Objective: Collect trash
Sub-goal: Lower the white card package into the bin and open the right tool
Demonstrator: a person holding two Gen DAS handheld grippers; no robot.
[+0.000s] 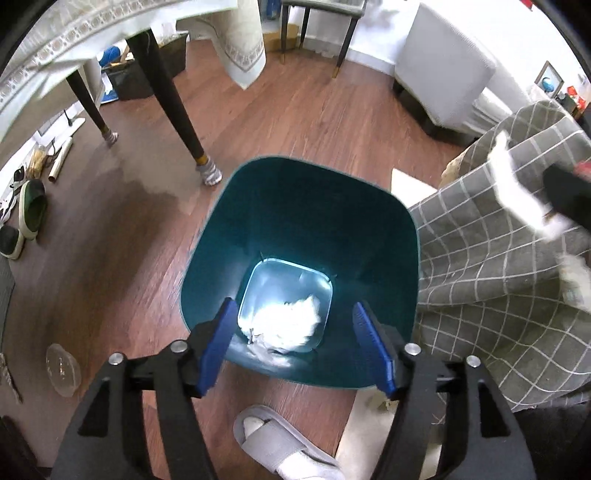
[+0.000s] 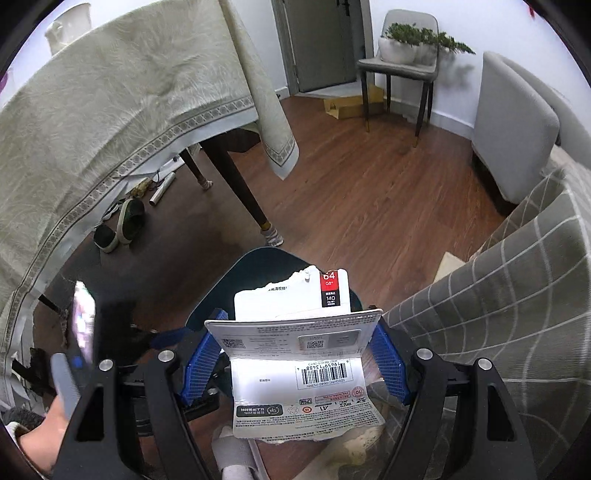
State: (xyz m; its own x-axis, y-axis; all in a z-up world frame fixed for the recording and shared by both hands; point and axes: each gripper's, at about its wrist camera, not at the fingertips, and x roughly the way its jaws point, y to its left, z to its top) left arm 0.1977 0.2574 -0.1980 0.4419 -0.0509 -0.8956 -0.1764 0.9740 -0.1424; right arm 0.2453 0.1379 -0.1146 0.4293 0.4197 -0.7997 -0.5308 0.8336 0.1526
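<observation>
right claw [image 2: 295, 350] clamped on torn card packaging [image 2: 303, 354], bin [image 2: 255, 266] just ahead, below. left claw [image 1: 301, 347] wide open, empty, right above bin [image 1: 295, 206].

Around us, reddish wood floor [image 2: 351, 192], cloth-draped table [image 2: 110, 110], grey chair [image 2: 402, 66], pale sofa [image 2: 517, 122], white walls [image 2: 461, 22].

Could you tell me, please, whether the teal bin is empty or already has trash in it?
Not empty. The left wrist view looks straight down into the upright bin, and crumpled white paper lies on its bottom; most of the bin is unfilled.
</observation>
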